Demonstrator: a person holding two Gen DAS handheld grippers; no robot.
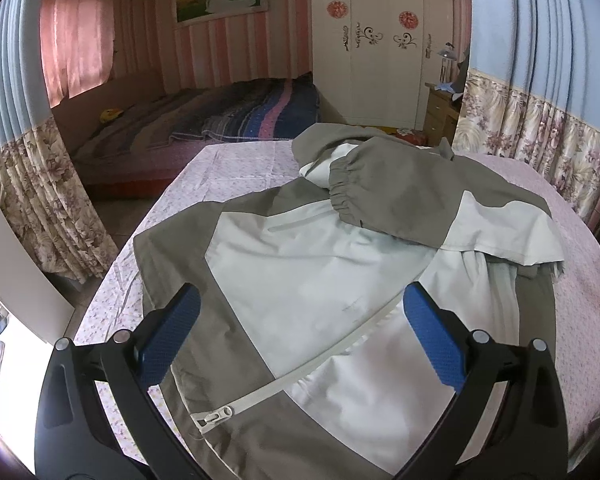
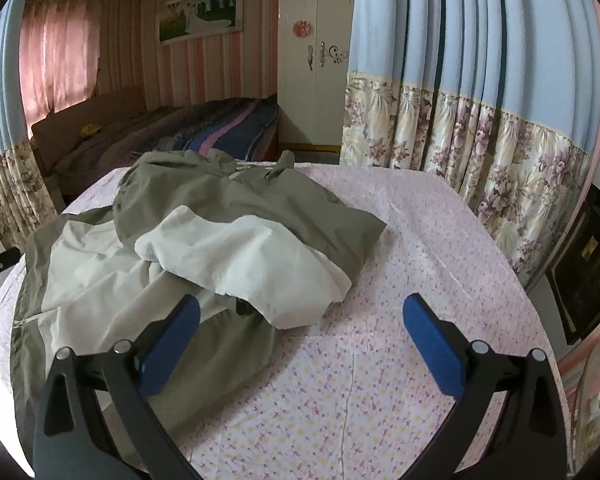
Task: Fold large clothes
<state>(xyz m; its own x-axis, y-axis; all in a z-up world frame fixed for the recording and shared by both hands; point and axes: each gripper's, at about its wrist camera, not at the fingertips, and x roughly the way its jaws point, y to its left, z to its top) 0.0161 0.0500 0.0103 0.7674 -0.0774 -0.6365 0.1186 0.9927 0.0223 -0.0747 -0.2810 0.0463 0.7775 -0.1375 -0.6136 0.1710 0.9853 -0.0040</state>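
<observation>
A grey and white jacket (image 1: 300,280) lies spread on a table covered with a pink flowered cloth (image 1: 236,164). Its right side and a sleeve with an elastic cuff (image 1: 340,188) are folded over onto the front. A white zipper (image 1: 220,414) runs across the front near me. My left gripper (image 1: 300,312) is open and empty, hovering over the jacket front. In the right wrist view the jacket (image 2: 220,248) lies left of centre, with the folded part on top. My right gripper (image 2: 300,320) is open and empty above the cloth (image 2: 380,360) just past the jacket's right edge.
A bed (image 1: 204,128) with a striped blanket stands behind the table. A white wardrobe (image 1: 380,48) is at the back right. Blue and flowered curtains (image 2: 480,128) hang to the right. A dark cabinet (image 2: 588,264) stands at the far right.
</observation>
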